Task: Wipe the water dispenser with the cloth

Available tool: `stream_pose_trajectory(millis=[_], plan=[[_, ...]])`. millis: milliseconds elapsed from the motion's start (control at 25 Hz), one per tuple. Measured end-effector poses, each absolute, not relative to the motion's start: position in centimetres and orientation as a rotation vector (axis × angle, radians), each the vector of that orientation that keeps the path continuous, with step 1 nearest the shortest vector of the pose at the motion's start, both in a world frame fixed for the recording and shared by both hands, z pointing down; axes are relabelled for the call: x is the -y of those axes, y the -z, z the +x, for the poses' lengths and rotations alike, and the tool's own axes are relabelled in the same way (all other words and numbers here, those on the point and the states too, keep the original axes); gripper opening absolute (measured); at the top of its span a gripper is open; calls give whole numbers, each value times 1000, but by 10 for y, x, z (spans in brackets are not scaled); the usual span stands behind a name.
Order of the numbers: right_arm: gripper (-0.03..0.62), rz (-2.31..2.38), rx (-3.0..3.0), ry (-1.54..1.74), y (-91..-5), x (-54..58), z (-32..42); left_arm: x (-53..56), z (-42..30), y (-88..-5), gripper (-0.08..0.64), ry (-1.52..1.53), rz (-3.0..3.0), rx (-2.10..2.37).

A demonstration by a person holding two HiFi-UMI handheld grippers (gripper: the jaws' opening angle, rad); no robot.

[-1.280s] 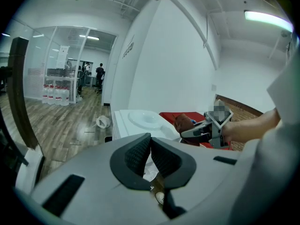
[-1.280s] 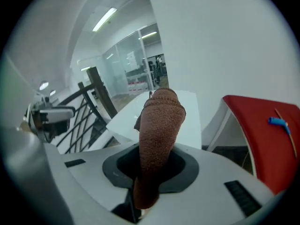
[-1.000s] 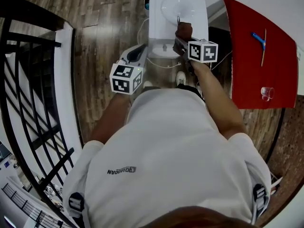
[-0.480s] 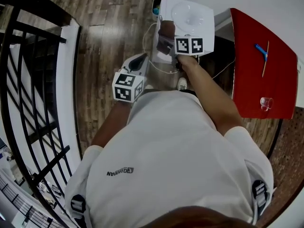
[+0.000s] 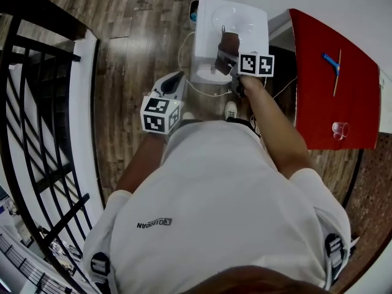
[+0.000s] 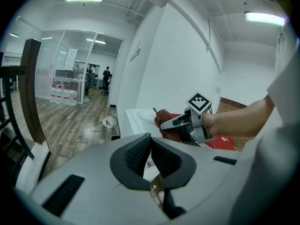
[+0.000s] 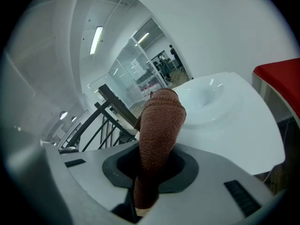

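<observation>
The white water dispenser (image 5: 208, 26) stands on the wood floor in front of me, its dished top (image 7: 220, 111) facing up. My right gripper (image 5: 225, 57) is shut on a brown cloth (image 5: 228, 43); the cloth (image 7: 159, 125) sticks up between the jaws and rests on the front part of the dispenser's top. My left gripper (image 5: 173, 83) hangs lower and to the left, off the dispenser, shut with nothing between its pads (image 6: 136, 156). From the left gripper view the right gripper (image 6: 180, 123) and cloth (image 6: 164, 120) show over the dispenser (image 6: 138, 118).
A red table (image 5: 331, 72) stands right of the dispenser, with a blue-tipped tool (image 5: 331, 61) and a glass (image 5: 339, 128) on it. A black railing (image 5: 37, 103) runs along the left. White cables (image 5: 205, 90) lie on the floor by the dispenser's base.
The right gripper carried the cloth leftward across the dispenser's top, then back toward the middle. The left gripper has stayed about where it was.
</observation>
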State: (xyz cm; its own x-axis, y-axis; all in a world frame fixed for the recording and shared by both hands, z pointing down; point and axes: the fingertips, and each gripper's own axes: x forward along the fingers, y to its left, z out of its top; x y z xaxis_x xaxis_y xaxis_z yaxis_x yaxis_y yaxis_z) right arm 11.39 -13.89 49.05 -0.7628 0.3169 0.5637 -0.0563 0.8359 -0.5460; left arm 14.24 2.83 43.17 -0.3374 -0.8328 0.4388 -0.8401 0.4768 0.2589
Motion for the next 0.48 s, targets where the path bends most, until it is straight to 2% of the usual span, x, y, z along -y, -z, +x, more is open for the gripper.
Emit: stream_pose_trajectory(millis=[480], plan=[[72,26,2348,-737,-501,228,172,6,149,-430,0,-22,1459,2174]])
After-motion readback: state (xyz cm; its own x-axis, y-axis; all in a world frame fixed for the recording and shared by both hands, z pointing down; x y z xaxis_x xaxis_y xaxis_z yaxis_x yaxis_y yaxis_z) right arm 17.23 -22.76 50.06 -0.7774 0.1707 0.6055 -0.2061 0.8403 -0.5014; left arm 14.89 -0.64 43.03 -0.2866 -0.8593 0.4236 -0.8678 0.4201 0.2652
